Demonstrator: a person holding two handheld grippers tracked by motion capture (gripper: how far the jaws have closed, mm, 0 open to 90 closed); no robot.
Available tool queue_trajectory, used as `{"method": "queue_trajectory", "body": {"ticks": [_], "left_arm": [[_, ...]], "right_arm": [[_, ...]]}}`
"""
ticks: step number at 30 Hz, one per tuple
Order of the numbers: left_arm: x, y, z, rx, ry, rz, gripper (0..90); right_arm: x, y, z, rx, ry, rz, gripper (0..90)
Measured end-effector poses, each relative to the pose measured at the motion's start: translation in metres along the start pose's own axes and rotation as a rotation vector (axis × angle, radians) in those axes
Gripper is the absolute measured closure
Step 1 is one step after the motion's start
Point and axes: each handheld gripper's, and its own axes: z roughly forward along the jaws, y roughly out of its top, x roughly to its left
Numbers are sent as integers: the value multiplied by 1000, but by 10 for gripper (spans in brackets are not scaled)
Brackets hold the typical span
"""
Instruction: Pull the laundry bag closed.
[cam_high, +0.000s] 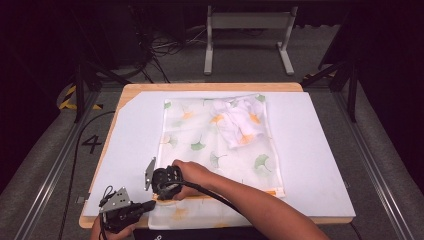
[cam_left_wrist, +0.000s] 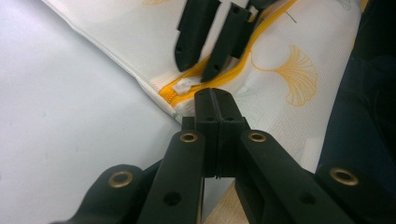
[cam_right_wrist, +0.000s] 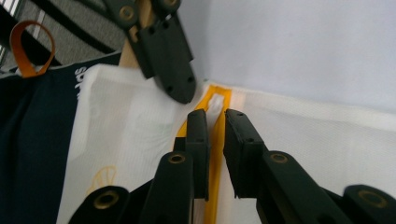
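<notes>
A white mesh bag (cam_high: 215, 145) printed with green and orange leaves lies flat on the white board (cam_high: 320, 150). White clothing (cam_high: 237, 122) sits inside it at the far right. An orange zipper (cam_high: 240, 194) runs along the bag's near edge. At the zipper's left end, my right gripper (cam_high: 162, 194) (cam_right_wrist: 215, 123) stands slightly open astride the zipper tape (cam_right_wrist: 214, 186). The white zipper pull (cam_right_wrist: 215, 103) (cam_left_wrist: 182, 86) lies at its tips. My left gripper (cam_high: 151, 204) (cam_left_wrist: 212, 95) is shut on the bag's near-left corner, just beside the pull. In the right gripper view the left gripper (cam_right_wrist: 180, 91) shows too.
The wooden table edge (cam_high: 210, 86) frames the board. A metal stand (cam_high: 247, 22) and cables lie on the floor behind. A floor mark "4" (cam_high: 91, 144) is at the left. Dark blue cloth (cam_right_wrist: 32, 154) with an orange loop (cam_right_wrist: 28, 46) hangs at the near edge.
</notes>
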Motion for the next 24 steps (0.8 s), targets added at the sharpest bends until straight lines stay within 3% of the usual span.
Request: {"method": "queue_trajectory", "body": {"ticks": [4,10,16,19,24], "left_arm": [[1,0,0,-3,-2,-1,900],[1,0,0,-5,-4,-4,900],[2,-1,0,-8,-15,-16,900],[3,-1,0,-9,-14,-14,900],[3,-1,0,-10,-14,-16,900]], "right_arm": [[0,-1,-3,-19,12,42,767],[3,6,1,39,-21,54,717],[0,14,7,94,-41,95,768],[10,19,9,141,-105,24,841],[11,18,8,131,-113,19,847]]}}
